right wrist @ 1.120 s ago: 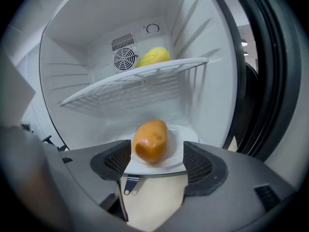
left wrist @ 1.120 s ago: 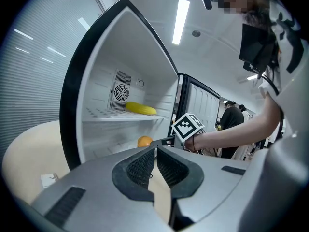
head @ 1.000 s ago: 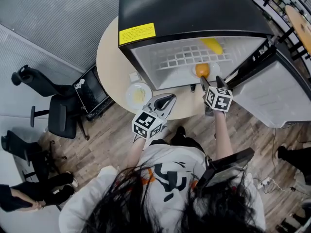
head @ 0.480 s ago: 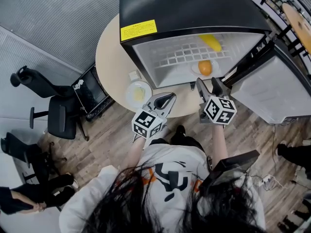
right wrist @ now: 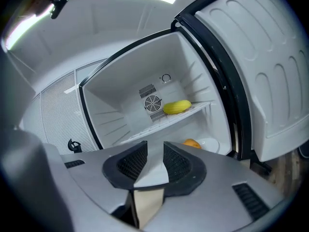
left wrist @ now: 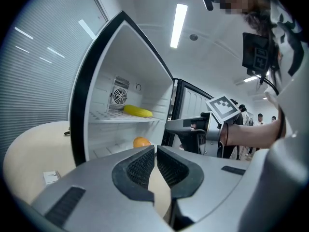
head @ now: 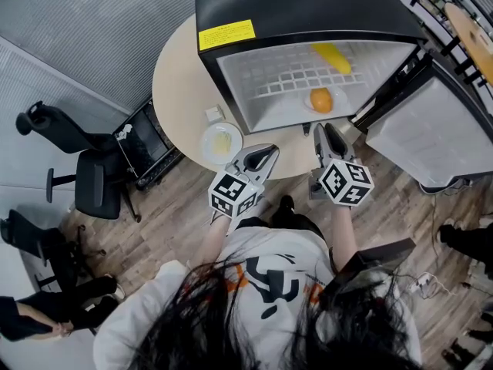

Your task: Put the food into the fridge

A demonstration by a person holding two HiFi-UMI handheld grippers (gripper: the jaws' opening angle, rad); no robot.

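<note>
The orange (head: 320, 99) lies on the floor of the open fridge (head: 300, 6), on a small white dish (right wrist: 213, 144) near the front edge. A long yellow fruit (head: 333, 55), probably a banana, rests on the wire shelf (head: 293, 83) above it, close to the back wall. Both foods are thus inside the fridge, which I judge to be the reason neither tool carries anything. The right gripper (head: 326, 133) hovers just in front of the fridge opening, and its jaws are closing with nothing between them; a narrow gap shows between the pads. The left gripper (head: 262, 159) is also in front of the fridge, more toward its left corner, with its jaws pressed almost together and empty. The door (head: 420, 141) stands wide open at the right of the fridge, so closing it seems to be what remains. Left of the fridge, on the round table (head: 177, 91), a plate (head: 219, 143) carries something pale yellow; only the head view shows it, and I cannot tell what it is. The right gripper view alone shows the round fan (right wrist: 152, 103) on the back wall behind the yellow fruit.
</note>
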